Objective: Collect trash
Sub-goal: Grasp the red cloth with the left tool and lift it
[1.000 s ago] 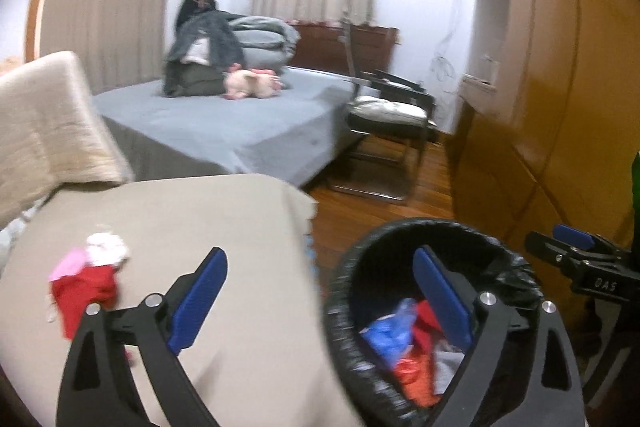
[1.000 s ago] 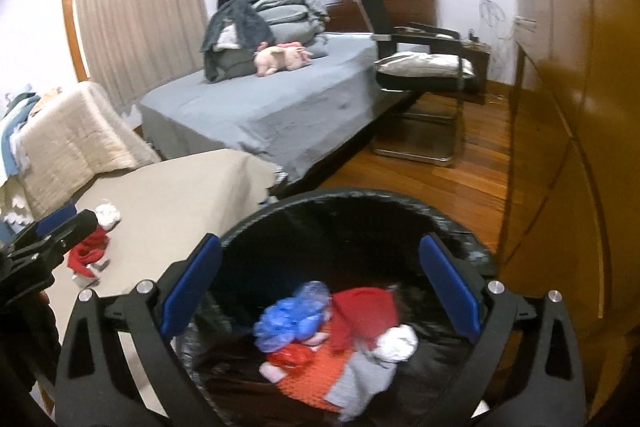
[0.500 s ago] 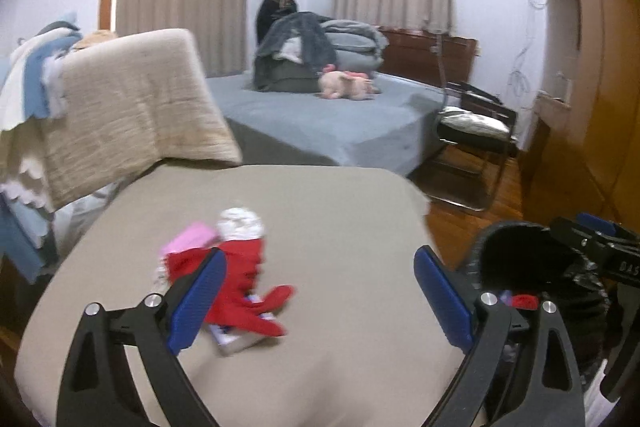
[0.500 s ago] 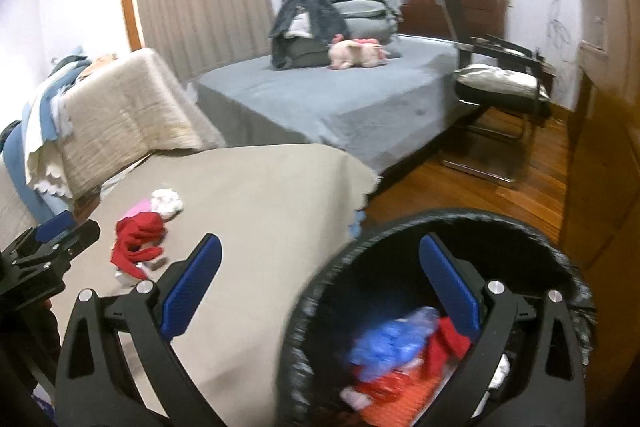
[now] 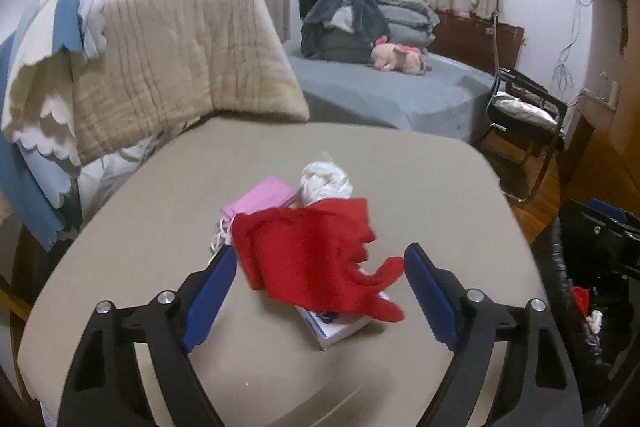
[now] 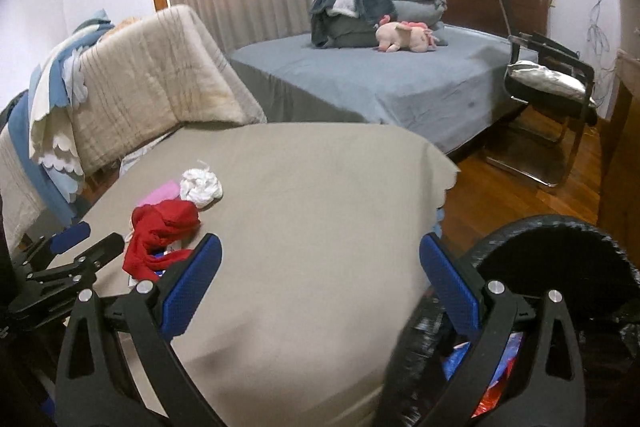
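Note:
A small pile of trash lies on the beige-covered table (image 5: 420,179): a red cloth (image 5: 316,255) draped over a white-and-blue box (image 5: 340,327), a pink packet (image 5: 260,199) and a white crumpled wad (image 5: 326,181). My left gripper (image 5: 316,295) is open, its fingers on either side of the red cloth, close in front of the pile. My right gripper (image 6: 320,279) is open and empty over the table's right part. The red cloth (image 6: 164,227) and white wad (image 6: 200,187) lie to its left. The black-bagged trash bin (image 6: 560,267) stands at the right, with trash inside.
A padded beige chair back (image 5: 180,55) draped with blue and white cloths stands behind the table. A grey bed (image 6: 400,79) with folded bedding and a pink plush lies beyond. A black chair (image 6: 552,83) stands on the wood floor at right.
Both grippers swung left from the bin toward the table. The left gripper closed in on the trash pile, now framing the red cloth. The bin slid to the right edge of both views.

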{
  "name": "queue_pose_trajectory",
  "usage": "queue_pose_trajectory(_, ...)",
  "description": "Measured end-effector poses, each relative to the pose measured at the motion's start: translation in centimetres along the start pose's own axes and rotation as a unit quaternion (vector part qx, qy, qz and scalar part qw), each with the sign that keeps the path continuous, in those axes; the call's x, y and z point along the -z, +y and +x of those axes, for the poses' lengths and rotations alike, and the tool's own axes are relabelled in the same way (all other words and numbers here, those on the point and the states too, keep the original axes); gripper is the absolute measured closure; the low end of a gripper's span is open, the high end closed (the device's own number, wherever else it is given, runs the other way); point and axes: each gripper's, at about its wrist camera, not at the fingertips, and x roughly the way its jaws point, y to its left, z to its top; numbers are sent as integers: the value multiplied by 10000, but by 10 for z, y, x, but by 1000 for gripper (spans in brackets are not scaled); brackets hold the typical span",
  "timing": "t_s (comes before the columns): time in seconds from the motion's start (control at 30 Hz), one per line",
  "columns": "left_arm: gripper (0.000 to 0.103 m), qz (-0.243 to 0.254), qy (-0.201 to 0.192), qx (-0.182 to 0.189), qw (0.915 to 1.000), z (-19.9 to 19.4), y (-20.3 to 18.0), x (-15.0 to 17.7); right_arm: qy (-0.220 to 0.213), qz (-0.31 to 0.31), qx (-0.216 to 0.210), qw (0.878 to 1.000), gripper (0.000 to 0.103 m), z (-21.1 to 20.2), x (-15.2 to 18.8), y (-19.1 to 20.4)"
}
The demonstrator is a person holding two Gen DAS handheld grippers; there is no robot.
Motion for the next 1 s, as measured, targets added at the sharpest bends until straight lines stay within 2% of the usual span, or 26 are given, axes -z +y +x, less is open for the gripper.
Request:
queue_pose_trajectory(0.27, 26, -42, 257, 20, 9997, 39, 0, 3, 181, 20, 22, 9998, 7, 23, 2, 4)
queue_pose_trajectory(0.4, 37, -44, 450, 59, 9990, 55, 0, 5, 218, 0, 28, 9998, 7, 27, 2, 3)
queue_pose_trajectory(0.5, 40, 20, 430, -27, 9991, 59, 0, 5, 238, 2, 24, 9997, 7, 29, 2, 3)
queue_pose_trajectory(0.57, 47, 20, 421, -55, 9991, 59, 0, 5, 244, -5, 25, 9997, 7, 29, 2, 3)
queue_pose_trajectory(0.63, 61, -28, 409, -59, 9991, 57, 3, 4, 259, -8, 24, 9997, 6, 30, 2, 4)
queue_pose_trajectory(0.67, 64, -39, 406, -60, 9992, 58, 5, 3, 260, -10, 16, 9997, 6, 30, 2, 4)
queue_pose_trajectory(0.73, 81, -16, 401, 2, 9992, 57, 5, 2, 260, -21, -2, 9997, 6, 31, 2, 5)
queue_pose_trajectory(0.9, 90, -27, 335, 68, 9994, 54, 3, 0, 255, -88, -37, 9996, 6, 30, 2, 10)
queue_pose_trajectory(1.0, 91, -35, 182, 141, 9997, 43, 2, -5, 242, -132, -62, 9996, 6, 29, 1, 13)
